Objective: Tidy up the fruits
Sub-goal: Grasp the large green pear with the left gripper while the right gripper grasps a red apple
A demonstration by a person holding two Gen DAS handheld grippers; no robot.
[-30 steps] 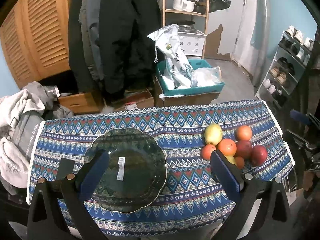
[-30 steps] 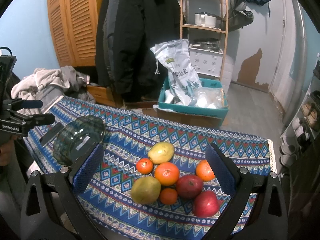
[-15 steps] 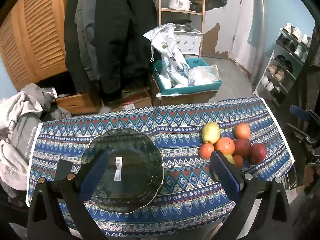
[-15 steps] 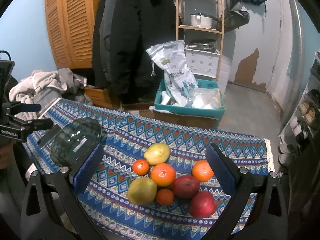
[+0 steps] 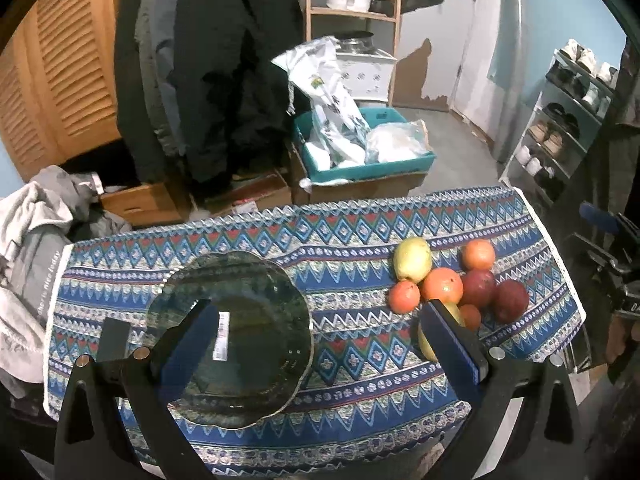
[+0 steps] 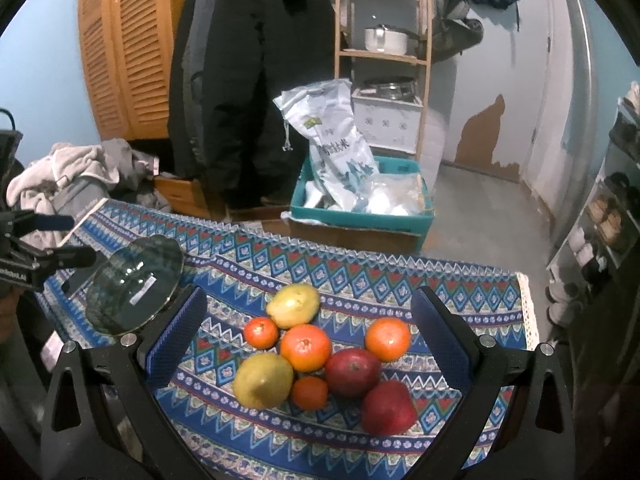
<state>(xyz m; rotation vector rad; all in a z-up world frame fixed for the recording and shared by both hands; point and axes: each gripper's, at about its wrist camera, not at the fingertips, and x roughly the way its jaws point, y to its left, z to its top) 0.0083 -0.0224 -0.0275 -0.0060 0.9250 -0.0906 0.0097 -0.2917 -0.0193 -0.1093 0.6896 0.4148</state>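
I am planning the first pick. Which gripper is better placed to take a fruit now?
The right gripper: its open jaws already frame the fruit pile. The left gripper, also open, faces the glass plate, with the fruit off to its side.

I am in a lived-in home, an entry or storage corner. Dark coats (image 6: 256, 80) hang beside louvred wooden doors (image 6: 124, 52), a shoe rack (image 5: 560, 120) lines the right wall, a wooden shelf (image 6: 384, 40) holds a pot (image 6: 386, 39), laundry (image 6: 76, 172) lies heaped, and wall paint (image 6: 488, 136) peels.
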